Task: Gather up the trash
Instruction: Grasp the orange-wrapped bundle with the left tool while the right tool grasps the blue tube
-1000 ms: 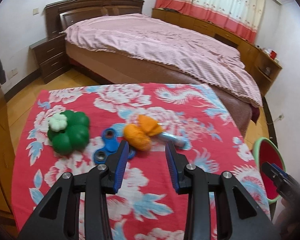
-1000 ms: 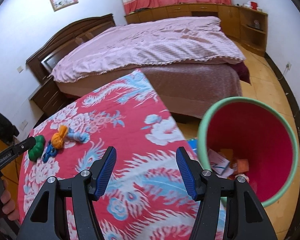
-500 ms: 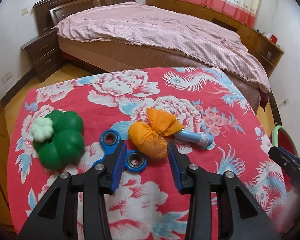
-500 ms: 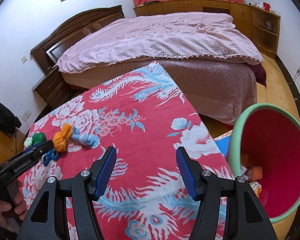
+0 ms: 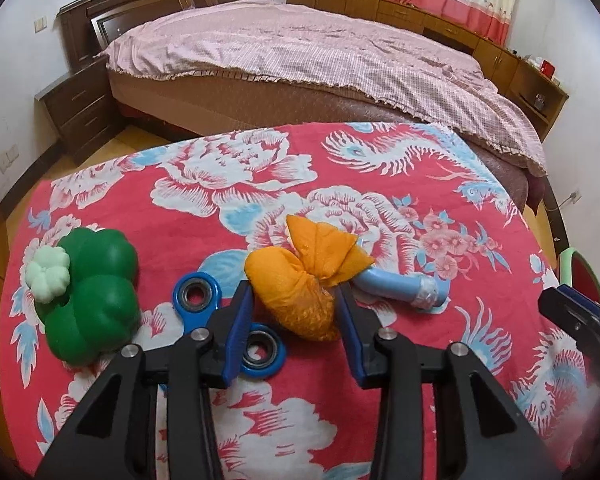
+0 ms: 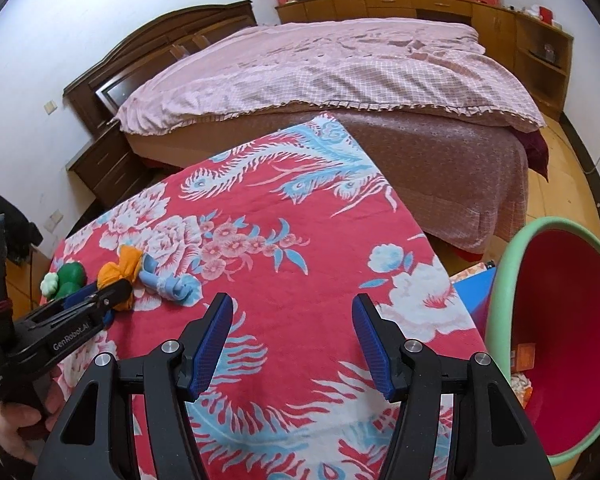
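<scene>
An orange tied bag (image 5: 300, 280) lies on the red flowered tablecloth (image 5: 240, 184), and shows small in the right wrist view (image 6: 120, 274). My left gripper (image 5: 294, 312) is open, its jaws on either side of the bag's near end. A light blue crumpled tube (image 5: 404, 286) lies just right of the bag. My right gripper (image 6: 292, 328) is open and empty above the cloth. The red bin with a green rim (image 6: 556, 320) stands off the table's right side and holds some scraps.
A green toy with a pale flower (image 5: 88, 292) and a blue fidget spinner (image 5: 216, 316) lie left of the bag. A bed with a pink cover (image 5: 320, 52) stands behind the table. A nightstand (image 5: 80, 108) is at the left.
My left gripper has moved forward and down until its open jaws straddle the orange bag. My right gripper has swung left, away from the bin, over the cloth.
</scene>
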The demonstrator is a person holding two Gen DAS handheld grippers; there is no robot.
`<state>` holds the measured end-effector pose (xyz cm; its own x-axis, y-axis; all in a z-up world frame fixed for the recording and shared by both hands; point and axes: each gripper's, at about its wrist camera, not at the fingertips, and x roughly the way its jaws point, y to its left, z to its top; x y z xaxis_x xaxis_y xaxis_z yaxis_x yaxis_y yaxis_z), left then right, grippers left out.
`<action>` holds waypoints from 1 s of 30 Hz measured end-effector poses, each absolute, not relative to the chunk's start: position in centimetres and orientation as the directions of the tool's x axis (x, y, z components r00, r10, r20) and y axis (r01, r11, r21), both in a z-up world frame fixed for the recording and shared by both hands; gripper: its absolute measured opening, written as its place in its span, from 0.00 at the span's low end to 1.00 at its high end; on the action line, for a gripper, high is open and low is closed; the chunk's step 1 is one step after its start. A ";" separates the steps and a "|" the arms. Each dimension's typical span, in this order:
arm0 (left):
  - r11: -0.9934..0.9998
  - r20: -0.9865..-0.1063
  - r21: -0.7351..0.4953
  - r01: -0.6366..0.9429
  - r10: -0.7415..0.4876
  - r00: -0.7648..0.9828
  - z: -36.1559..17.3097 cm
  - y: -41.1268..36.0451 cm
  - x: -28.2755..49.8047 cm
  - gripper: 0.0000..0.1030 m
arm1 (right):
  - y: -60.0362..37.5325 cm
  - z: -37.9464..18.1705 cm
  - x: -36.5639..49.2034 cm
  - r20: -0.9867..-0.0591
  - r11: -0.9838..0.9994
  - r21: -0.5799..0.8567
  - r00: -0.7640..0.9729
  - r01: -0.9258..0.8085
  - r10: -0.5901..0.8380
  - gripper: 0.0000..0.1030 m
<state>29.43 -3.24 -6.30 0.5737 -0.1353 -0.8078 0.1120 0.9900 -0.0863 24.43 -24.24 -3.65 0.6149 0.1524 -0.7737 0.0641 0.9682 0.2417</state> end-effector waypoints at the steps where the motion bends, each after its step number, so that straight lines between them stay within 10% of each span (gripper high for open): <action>1: 0.989 -0.805 -0.095 0.112 -0.143 0.576 -6.3 -3.3 29.5 0.32 | -24.1 -3.6 24.5 -0.774 0.969 0.240 0.615 0.060 0.154 0.62; 30: 0.971 -0.732 -0.223 -0.084 -0.110 0.672 -3.8 3.3 26.1 0.19 | -14.3 -5.6 29.4 -0.805 0.970 0.156 0.545 -0.185 0.233 0.62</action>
